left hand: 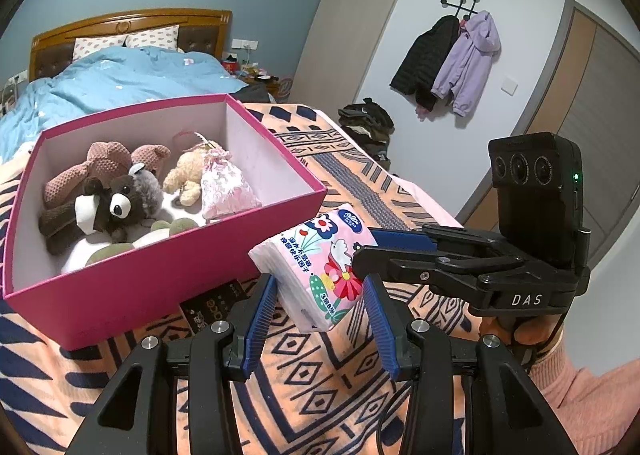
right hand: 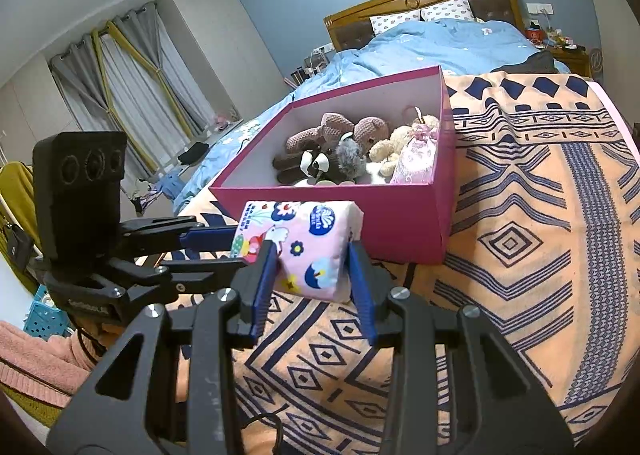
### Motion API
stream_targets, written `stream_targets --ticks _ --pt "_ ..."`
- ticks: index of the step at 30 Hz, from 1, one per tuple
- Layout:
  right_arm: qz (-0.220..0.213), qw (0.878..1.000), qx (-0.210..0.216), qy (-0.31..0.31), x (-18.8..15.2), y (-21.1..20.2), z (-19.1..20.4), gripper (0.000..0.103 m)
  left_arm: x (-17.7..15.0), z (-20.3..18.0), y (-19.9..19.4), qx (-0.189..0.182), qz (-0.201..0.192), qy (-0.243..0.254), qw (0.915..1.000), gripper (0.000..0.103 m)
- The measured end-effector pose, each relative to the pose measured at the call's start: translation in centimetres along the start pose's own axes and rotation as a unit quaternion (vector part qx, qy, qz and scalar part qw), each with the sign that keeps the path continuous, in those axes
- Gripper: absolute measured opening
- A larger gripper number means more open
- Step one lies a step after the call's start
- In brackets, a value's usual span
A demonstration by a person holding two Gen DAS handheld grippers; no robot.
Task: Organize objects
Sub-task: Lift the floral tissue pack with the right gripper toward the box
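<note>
Magenta box (left hand: 168, 279), floral pink tissue pack (left hand: 320, 271) (white-ended)

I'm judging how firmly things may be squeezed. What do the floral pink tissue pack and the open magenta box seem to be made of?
Floral pink tissue pack: thin glossy plastic film over soft white paper tissues; the wrap shines and the sides dent between both grippers' blue pads. Open magenta box: probably stiff cardboard, matte magenta outside, plain white inside, judging by its thin straight walls and sharp corners.
</note>
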State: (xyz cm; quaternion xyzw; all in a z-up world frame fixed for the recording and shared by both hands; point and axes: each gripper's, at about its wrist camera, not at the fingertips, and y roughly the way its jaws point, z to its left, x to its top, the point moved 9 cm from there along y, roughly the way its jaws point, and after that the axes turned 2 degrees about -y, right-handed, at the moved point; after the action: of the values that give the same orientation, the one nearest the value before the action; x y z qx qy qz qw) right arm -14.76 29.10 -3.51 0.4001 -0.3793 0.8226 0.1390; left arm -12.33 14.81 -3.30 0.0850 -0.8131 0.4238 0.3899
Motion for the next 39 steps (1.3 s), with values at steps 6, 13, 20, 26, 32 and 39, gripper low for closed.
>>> stream_targets --ticks 6,13,20,26,32,39 --pt "-0.004 1.0 0.0 -0.005 0.8 0.0 0.1 0.04 0.6 0.2 -0.1 -0.002 -0.004 -0.002 1.0 0.045" --pt "-0.008 1.0 -0.003 -0.012 1.7 0.1 0.1 0.04 1.5 0.3 -0.4 0.003 -0.011 0.0 0.9999 0.045" --pt "-0.009 1.0 -0.004 -0.014 2.2 0.3 -0.1 0.04 2.0 0.7 -0.3 0.002 -0.013 -0.004 0.9999 0.045" --pt "-0.01 1.0 -0.005 -0.017 2.8 0.5 -0.1 0.04 2.8 1.0 -0.4 0.005 -0.018 -0.004 0.9998 0.045" --pt "-0.014 1.0 -0.005 -0.018 3.6 0.5 -0.3 0.04 3.9 1.2 -0.2 0.004 -0.02 -0.005 0.9998 0.045" --pt "-0.02 1.0 -0.009 -0.015 4.6 0.6 -0.9 0.04 5.0 1.5 0.4 0.003 -0.018 -0.005 0.9998 0.045"
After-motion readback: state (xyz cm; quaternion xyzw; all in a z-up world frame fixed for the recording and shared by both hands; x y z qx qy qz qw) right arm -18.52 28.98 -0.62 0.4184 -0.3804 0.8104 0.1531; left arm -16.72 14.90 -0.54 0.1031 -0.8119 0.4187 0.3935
